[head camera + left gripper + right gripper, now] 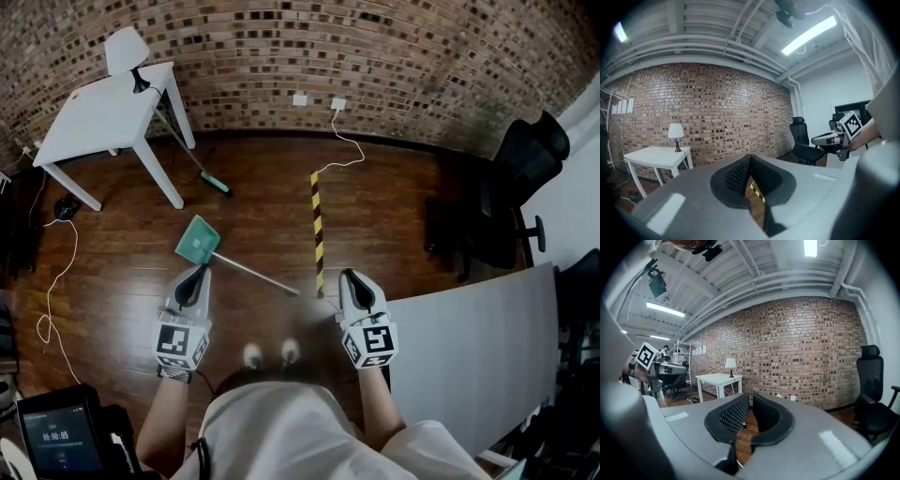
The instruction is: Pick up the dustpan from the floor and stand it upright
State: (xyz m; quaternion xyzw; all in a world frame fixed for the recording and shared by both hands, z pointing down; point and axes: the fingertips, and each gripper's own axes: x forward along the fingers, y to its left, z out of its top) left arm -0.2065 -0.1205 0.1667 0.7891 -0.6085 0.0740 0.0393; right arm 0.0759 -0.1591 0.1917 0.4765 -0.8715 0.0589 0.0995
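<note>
Head view: the green dustpan (pixel 198 241) lies flat on the wooden floor (pixel 403 216), its pan at 12 o'clock from the left gripper (pixel 198 274) and just beyond its tip. Its thin handle (pixel 258 274) runs toward 4 o'clock and ends between the two grippers. The left tongs are clenched on nothing. The right gripper (pixel 350 277), at 3 o'clock from the handle's end, has its jaws a sliver apart and empty.

At 12 o'clock from the pan a broom (pixel 183 145) leans on a white table (pixel 94 117) that carries a lamp (pixel 125 49). A yellow-and-black tape strip (pixel 317 225) lies at 2 o'clock.

Likely hazards:
- The clenched left tongs would only nudge the pan away unless they are opened first.
- A grip far out on the slim handle may let the pan swing or the handle twist in the jaws.
- Once upright on smooth boards, the dustpan may topple.

Writing: each gripper cube bears square markers. The tablet (pixel 61 439) at 7 o'clock shows timer-like digits too small to read. No brand is legible.
</note>
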